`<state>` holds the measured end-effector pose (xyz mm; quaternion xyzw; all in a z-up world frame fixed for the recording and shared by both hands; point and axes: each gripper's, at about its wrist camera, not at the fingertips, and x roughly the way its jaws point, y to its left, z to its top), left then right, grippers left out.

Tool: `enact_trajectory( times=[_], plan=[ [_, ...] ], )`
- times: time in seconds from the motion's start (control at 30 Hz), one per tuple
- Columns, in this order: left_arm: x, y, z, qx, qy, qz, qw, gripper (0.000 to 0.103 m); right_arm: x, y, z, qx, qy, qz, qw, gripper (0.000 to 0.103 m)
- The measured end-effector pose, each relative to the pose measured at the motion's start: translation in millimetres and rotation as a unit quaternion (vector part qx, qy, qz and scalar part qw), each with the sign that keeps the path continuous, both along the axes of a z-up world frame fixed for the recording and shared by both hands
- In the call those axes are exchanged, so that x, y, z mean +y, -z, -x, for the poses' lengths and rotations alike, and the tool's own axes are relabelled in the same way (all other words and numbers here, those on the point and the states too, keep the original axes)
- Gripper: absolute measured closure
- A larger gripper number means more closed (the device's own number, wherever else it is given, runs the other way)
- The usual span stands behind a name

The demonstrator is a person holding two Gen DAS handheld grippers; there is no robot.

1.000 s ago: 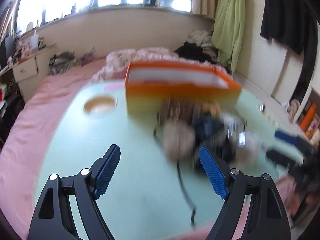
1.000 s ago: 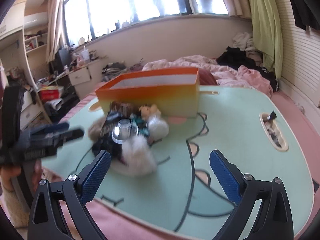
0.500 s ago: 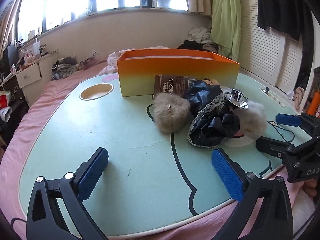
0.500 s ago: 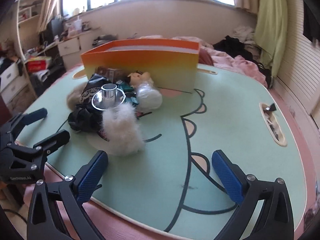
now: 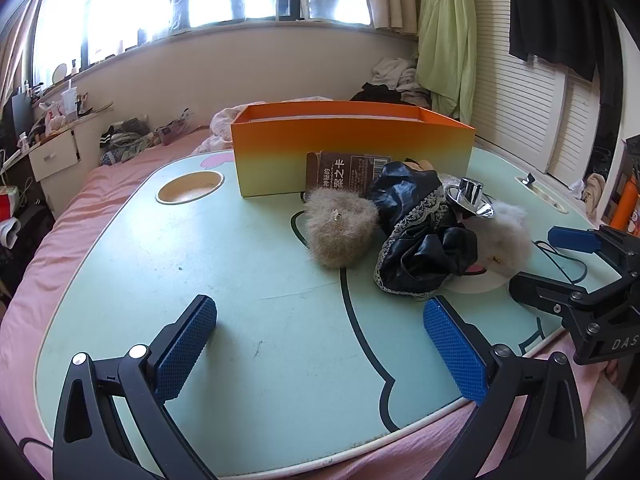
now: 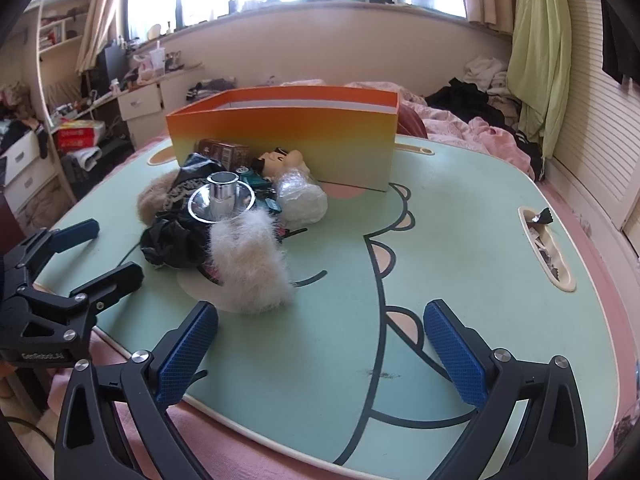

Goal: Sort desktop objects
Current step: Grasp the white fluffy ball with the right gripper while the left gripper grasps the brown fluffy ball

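The mint-green worktop (image 5: 248,248) is seen laid over a pink bed (image 5: 100,188). An orange box (image 5: 352,148) is set at its twelve o'clock side. Just before the box, a heap is piled: a black cloth (image 5: 420,240), a tan fluffy pouch (image 5: 340,228), a white fluffy piece (image 6: 252,264) and a chrome funnel (image 6: 222,198). The left gripper (image 5: 320,344) and right gripper (image 6: 320,348) are held wide apart at six o'clock, with nothing between their pads.

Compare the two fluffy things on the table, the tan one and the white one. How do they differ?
The tan fluffy ball is beige-brown; the white fluffy piece is off-white. The tan one is round and compact; the white one is longer with wispier fur. The tan one lies by the brown card, the white one below the shiny metal funnel. Both touch the black cloth.
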<state>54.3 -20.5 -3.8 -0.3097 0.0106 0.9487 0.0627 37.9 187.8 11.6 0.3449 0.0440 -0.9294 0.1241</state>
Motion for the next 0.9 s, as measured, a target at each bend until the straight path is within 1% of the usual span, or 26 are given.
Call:
enact_trajectory(
  times=[0.13,0.17,0.23,0.27,0.37,0.4,0.47,0.5,0.53,0.6,0.63,0.77,0.83,0.9],
  plan=[
    [0,0,0,0.000,0.000,0.000,1.0000,0.000,3,-3,-6,0.016,-0.010,0.022,1.000,0.018],
    [0,0,0,0.000,0.000,0.000,1.0000,0.000,4,-5,-7,0.020,-0.011,0.029,0.999,0.019],
    [0,0,0,0.000,0.000,0.000,1.0000,0.000,5,-8,-8,0.027,-0.015,0.040,0.999,0.025],
    [0,0,0,0.000,0.000,0.000,1.0000,0.000,5,-9,-8,0.029,-0.019,0.042,0.998,0.026],
    [0,0,0,0.000,0.000,0.000,1.0000,0.000,-6,-14,-7,0.038,-0.040,0.031,0.998,0.029],
    [0,0,0,0.000,0.000,0.000,1.0000,0.000,-9,-15,-6,0.042,-0.045,0.027,0.998,0.032],
    [0,0,0,0.000,0.000,0.000,1.0000,0.000,-19,-19,0,0.047,-0.052,0.013,0.997,0.044],
    [0,0,0,0.000,0.000,0.000,1.0000,0.000,-21,-18,4,0.042,-0.054,0.011,0.998,0.058],
    [0,0,0,0.000,0.000,0.000,1.0000,0.000,-24,-16,9,0.032,-0.058,0.009,0.998,0.068],
    [0,0,0,0.001,0.000,0.000,1.0000,0.000,-28,-9,17,0.008,-0.070,0.015,0.997,0.081],
    [0,0,0,0.001,-0.001,0.000,1.0000,0.000,-26,-9,17,0.010,-0.071,0.020,0.997,0.081],
    [-1,-3,-3,0.004,-0.015,-0.001,0.9999,0.001,-15,-14,3,0.045,-0.068,0.041,0.996,0.082],
    [-3,-11,-8,0.019,-0.014,-0.012,0.9997,0.010,-9,-16,-1,0.056,-0.061,0.053,0.995,0.082],
    [-4,-23,-9,0.030,-0.009,-0.021,0.9993,0.014,-3,-18,-3,0.064,-0.050,0.064,0.995,0.082]
  ],
)
